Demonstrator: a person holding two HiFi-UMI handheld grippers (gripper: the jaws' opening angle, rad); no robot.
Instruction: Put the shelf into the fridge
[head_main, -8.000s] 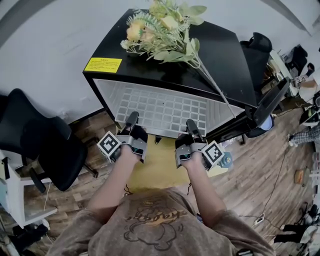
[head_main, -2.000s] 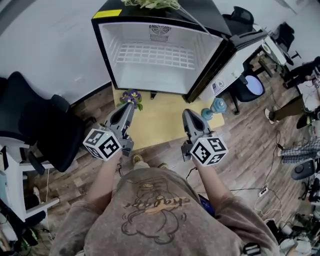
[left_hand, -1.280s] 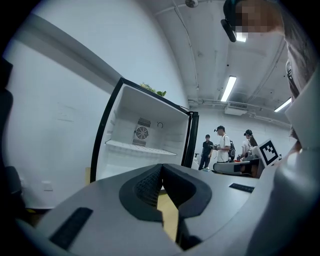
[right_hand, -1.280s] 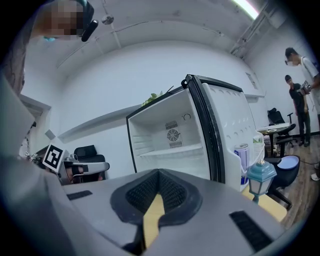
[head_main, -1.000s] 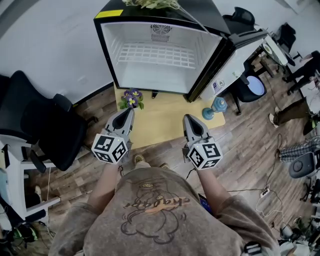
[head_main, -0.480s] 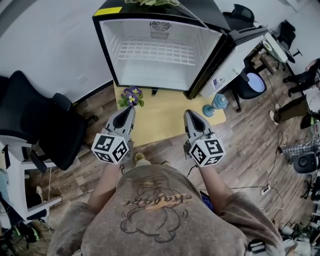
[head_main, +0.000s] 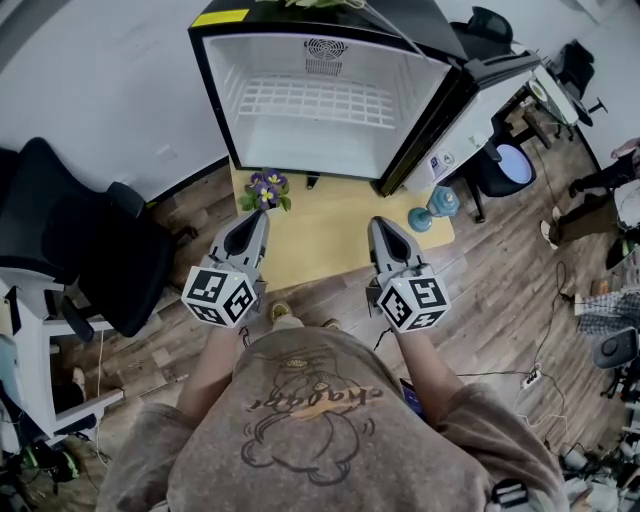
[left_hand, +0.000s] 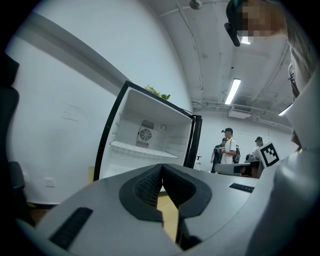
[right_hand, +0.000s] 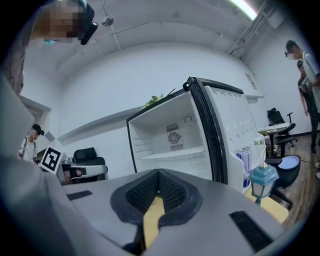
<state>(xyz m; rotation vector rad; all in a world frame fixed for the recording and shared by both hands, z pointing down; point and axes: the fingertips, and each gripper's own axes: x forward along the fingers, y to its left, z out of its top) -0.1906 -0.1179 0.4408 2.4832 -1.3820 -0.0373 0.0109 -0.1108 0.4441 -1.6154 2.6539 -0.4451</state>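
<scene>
The small black fridge (head_main: 215, 75) stands open in front of me, its door (head_main: 478, 105) swung out to the right. The white wire shelf (head_main: 320, 100) lies flat inside it on the side rails, about halfway up. It also shows as a thin white ledge in the left gripper view (left_hand: 142, 149) and the right gripper view (right_hand: 172, 153). My left gripper (head_main: 251, 224) and right gripper (head_main: 384, 231) hover side by side over the yellow mat (head_main: 320, 235), well back from the fridge. Both are shut and hold nothing.
A pot of purple flowers (head_main: 265, 188) sits on the mat's left corner, a blue lantern (head_main: 438, 205) at its right. A black office chair (head_main: 70, 250) stands to the left. A leafy bouquet (head_main: 320, 4) lies on the fridge top. People stand in the background (left_hand: 230, 150).
Eight seconds ago both grippers were at the shelf's front edge at the fridge mouth. Since then they have let go and drawn back. Over the last second they hardly move.
</scene>
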